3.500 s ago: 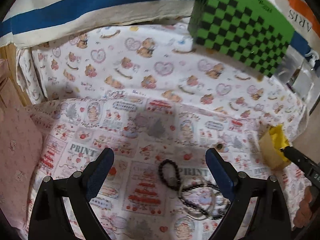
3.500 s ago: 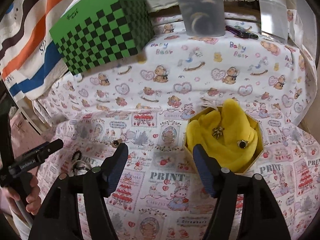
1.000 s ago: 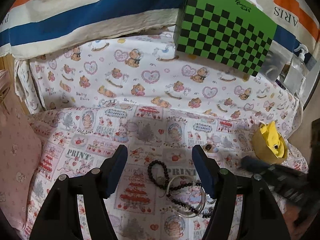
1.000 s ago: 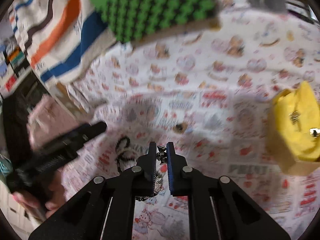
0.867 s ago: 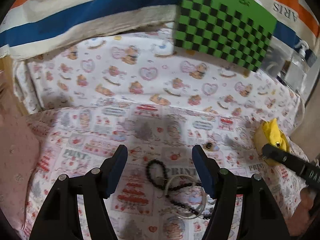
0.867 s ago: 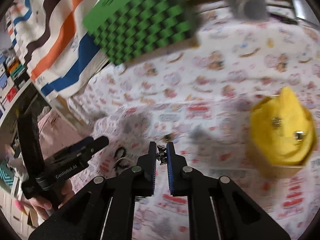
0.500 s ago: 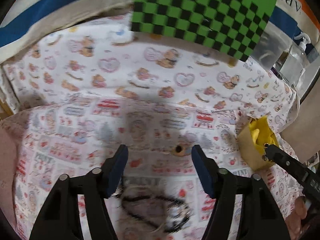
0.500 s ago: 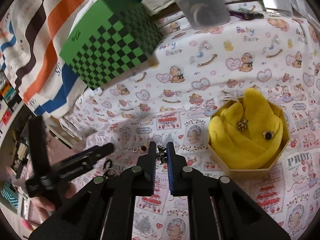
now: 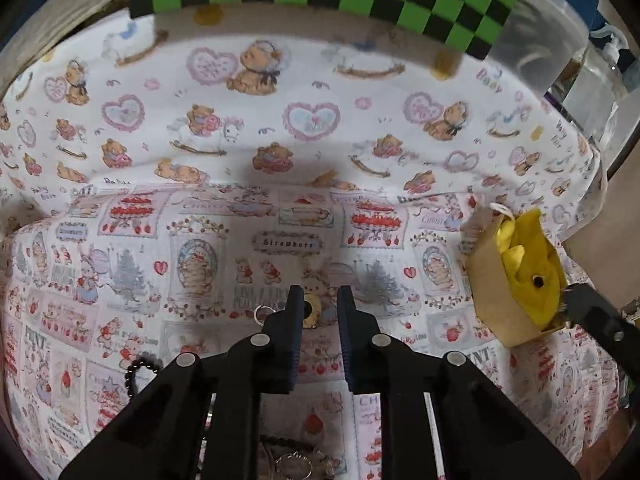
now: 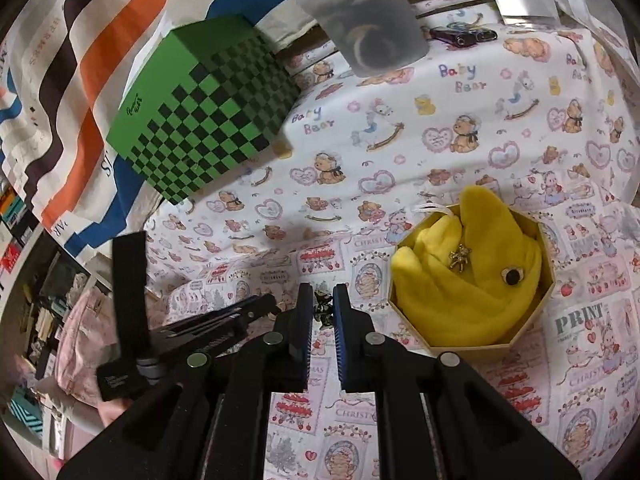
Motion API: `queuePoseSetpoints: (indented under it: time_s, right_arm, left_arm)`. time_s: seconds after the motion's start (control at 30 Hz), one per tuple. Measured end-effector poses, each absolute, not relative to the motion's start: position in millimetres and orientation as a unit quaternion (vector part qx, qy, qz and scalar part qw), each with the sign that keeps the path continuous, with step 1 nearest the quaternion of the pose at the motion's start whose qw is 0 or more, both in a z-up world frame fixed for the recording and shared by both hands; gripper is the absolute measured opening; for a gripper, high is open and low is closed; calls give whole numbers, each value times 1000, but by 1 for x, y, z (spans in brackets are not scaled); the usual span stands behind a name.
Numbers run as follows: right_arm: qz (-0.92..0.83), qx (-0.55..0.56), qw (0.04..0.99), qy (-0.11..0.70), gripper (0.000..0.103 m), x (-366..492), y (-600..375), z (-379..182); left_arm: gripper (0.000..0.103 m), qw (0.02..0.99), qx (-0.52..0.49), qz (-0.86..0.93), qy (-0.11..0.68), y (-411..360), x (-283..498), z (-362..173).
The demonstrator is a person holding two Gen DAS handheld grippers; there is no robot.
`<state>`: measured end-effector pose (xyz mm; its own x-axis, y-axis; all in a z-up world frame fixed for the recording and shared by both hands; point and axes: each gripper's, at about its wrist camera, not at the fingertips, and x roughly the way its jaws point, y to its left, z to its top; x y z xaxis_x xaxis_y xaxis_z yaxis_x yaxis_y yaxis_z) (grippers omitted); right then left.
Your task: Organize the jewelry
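My left gripper [image 9: 318, 300] is nearly closed around a round gold earring with a dark centre [image 9: 310, 311] lying on the printed cloth; whether the pads touch it I cannot tell. My right gripper [image 10: 323, 304] is shut on a small dark metal charm [image 10: 323, 311], held above the cloth just left of the octagonal box [image 10: 472, 346] lined with yellow cloth. In that box lie a gold bear charm [image 10: 459, 259] and a dark round earring [image 10: 511, 275]. The box [image 9: 494, 280] also shows in the left wrist view. A black bead bracelet [image 9: 138, 372] lies left of my left gripper.
A green checkered box [image 10: 204, 120] stands at the back left. A translucent plastic tub [image 10: 366, 20] and a purple item [image 10: 462, 35] sit at the back. A small silver ring [image 9: 261, 313] lies by my left fingers. More jewelry [image 9: 294, 466] lies under the left gripper.
My left gripper has moved forward over the gold earring and narrowed from wide open to nearly shut. My right gripper, still shut on the charm, has edged toward the yellow-lined box.
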<state>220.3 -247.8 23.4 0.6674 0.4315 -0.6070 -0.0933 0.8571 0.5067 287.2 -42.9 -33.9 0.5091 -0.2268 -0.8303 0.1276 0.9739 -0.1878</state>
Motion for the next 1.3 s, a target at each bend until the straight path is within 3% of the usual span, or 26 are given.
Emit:
queuePoseSetpoints:
  time_s: [0.27,0.4,0.53,1.0,1.3]
  right_arm:
    - [145,226,889,372,10,217,-251,29]
    - [144,225,890,370,10,217,-252,30]
    - [141,228,890,368,10,216,-255,31]
    - [103,296,889,334,10,204,-310,50]
    - [75,338,862,370,10,220,-343,26]
  left_arm:
    - [18,867,-28,-83,490,-44,296,-48]
    - [10,867,-33,-87,490,-44,298,-49]
    - [10,873,-31,-90,478,-42,292,-42]
    - [10,919,-48,-138,365,-77,225,50]
    - [10,916,-97,-204,331,-111,223,80]
